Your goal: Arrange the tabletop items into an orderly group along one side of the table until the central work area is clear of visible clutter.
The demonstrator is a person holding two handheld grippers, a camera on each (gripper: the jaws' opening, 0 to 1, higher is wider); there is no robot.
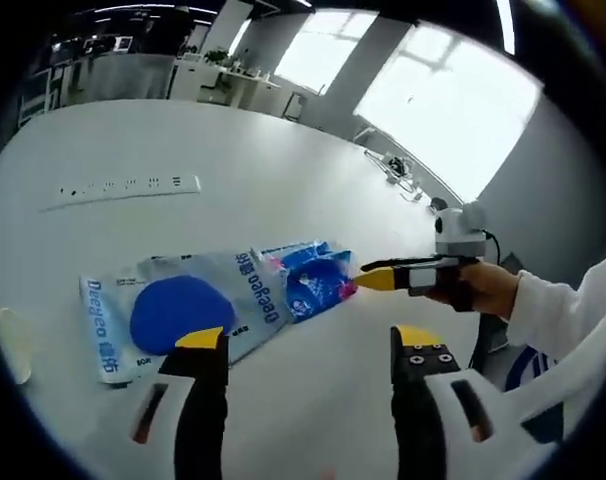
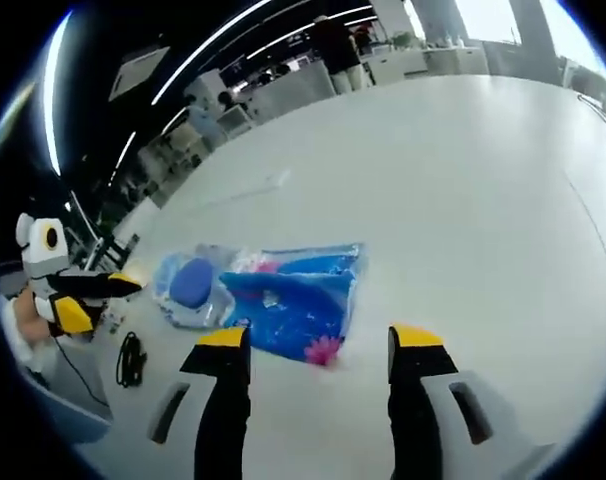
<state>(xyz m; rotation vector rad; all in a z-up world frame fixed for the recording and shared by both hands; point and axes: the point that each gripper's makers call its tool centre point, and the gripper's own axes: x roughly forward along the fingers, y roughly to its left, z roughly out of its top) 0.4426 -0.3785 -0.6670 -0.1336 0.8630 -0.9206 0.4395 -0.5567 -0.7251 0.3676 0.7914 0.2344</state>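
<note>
left claw agape, empty | right claw agape, empty | blue packet just ahead

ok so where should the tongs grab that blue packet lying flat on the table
The blue packet lies flat on the white table, so its thin edge is probably the best hold. Take the near corner by the pink flower print, coming in low from the right tongs' side, one jaw sliding under. The tongs stand open, packet between them.

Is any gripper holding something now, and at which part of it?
Nothing is held. The left gripper and right gripper are both open, with the blue packets lying on the white table.
</note>
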